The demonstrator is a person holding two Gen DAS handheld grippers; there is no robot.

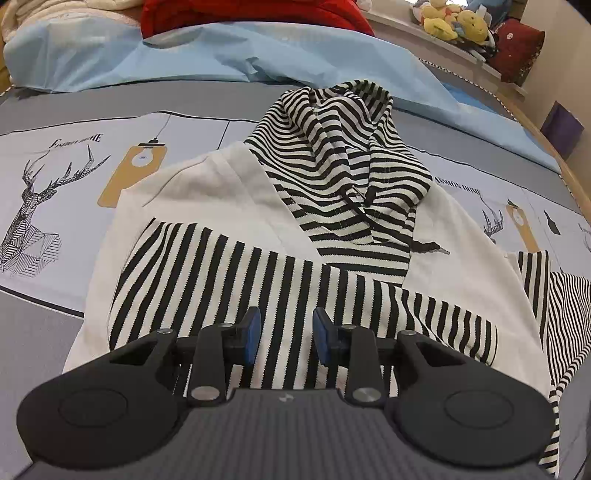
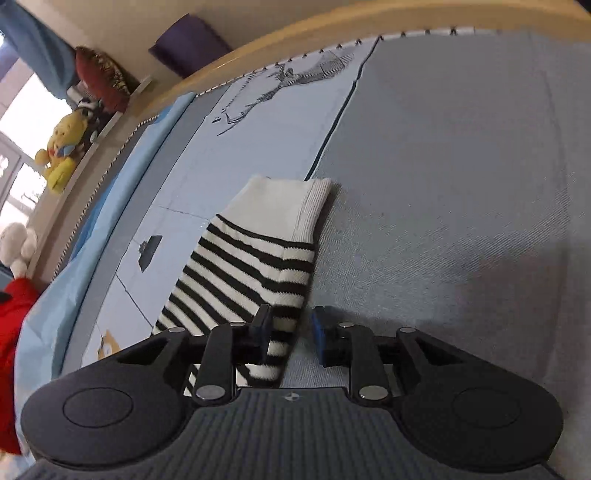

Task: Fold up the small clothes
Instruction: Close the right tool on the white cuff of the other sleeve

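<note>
A small white hoodie [image 1: 229, 206] with black stripes lies spread on the bed, its striped hood [image 1: 343, 155] bunched at the far end. A striped sleeve is folded across the body, and my left gripper [image 1: 286, 332] hovers just above that sleeve, open, with nothing between its blue pads [image 1: 253, 330]. In the right wrist view the other sleeve [image 2: 251, 273] lies flat with its white ribbed cuff [image 2: 314, 206] pointing away. My right gripper [image 2: 291, 334] stands open over the sleeve's near right edge; its left finger is over the cloth and its right finger over bare sheet.
The bed sheet [image 1: 55, 192] is grey and pale blue with deer prints. A light blue cover [image 1: 221, 55] and a red cloth [image 1: 251, 14] lie at the far end. Plush toys [image 1: 454, 22] sit on a shelf beyond the bed's curved edge [image 2: 258, 48].
</note>
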